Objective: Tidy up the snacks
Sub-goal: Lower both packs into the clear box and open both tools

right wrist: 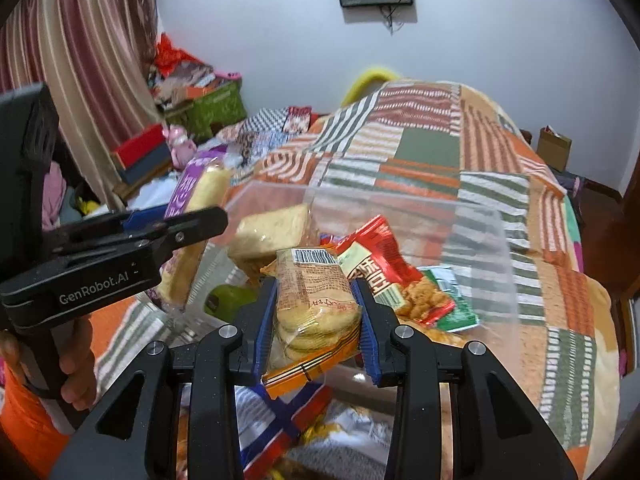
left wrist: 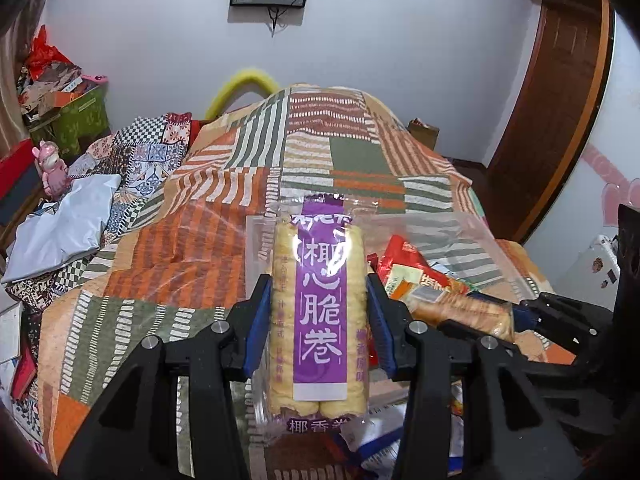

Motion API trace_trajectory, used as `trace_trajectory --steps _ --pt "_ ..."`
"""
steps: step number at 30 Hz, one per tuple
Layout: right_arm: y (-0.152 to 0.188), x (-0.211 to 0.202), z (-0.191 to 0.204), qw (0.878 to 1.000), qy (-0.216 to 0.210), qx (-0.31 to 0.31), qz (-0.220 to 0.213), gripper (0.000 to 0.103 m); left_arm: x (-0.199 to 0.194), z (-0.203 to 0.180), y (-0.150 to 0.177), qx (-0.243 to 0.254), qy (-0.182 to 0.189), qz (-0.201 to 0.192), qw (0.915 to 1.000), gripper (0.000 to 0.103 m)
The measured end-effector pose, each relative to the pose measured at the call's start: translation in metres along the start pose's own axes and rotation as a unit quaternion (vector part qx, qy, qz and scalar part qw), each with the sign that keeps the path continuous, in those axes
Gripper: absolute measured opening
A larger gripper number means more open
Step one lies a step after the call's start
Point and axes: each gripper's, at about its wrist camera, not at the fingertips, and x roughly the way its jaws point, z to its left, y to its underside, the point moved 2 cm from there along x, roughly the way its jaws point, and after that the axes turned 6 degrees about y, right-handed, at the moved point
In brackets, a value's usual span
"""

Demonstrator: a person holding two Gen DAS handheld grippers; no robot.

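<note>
While the left gripper (left wrist: 320, 312) clamps its blue pads on a purple-labelled pack of egg rolls (left wrist: 319, 320) printed 椰心脆卷, the right gripper (right wrist: 316, 320) is closed on an orange-edged pack of round crackers (right wrist: 314, 308) with a barcode. Both packs hang over a clear plastic bin (right wrist: 472, 216) on a patchwork bedspread (left wrist: 160, 248). Only the right view shows "GenRobot.AI" on the left gripper's side, a hand (right wrist: 78, 376) on its handle, and one red snack bag (right wrist: 380, 264) and one green packet (right wrist: 456, 300) inside the bin.
</note>
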Motion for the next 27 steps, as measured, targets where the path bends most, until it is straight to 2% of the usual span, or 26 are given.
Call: trace_trajectory --steps 10,13,15,18,21,23,27 --pt "0.005 0.012 -0.007 1.0 0.014 0.007 0.021 0.036 0.018 0.003 0.007 -0.002 -0.011 0.024 0.9996 0.045" --pt "0.003 0.012 -0.006 0.999 0.024 0.004 0.022 0.041 0.015 0.002 0.008 0.003 -0.016 0.02 0.9997 0.045" --pt "0.003 0.01 -0.007 0.999 0.03 0.004 0.02 0.05 0.012 0.001 0.008 0.003 -0.016 0.02 0.9997 0.046" --pt "0.002 0.006 -0.01 0.999 0.032 0.01 0.014 0.057 0.008 0.0 0.008 0.001 -0.016 0.021 0.9997 0.048" --pt "0.0 0.0 -0.013 0.999 0.033 0.017 0.007 0.06 0.002 -0.001 0.008 0.0 -0.016 0.019 0.9997 0.052" --pt "0.0 -0.006 -0.015 0.999 0.033 0.022 0.003 0.062 -0.004 -0.002 0.008 -0.001 -0.016 0.016 0.9997 0.059" --pt "0.001 -0.022 -0.02 0.999 0.036 0.03 -0.01 0.07 -0.019 -0.004 0.01 -0.001 -0.017 0.008 0.9998 0.062"
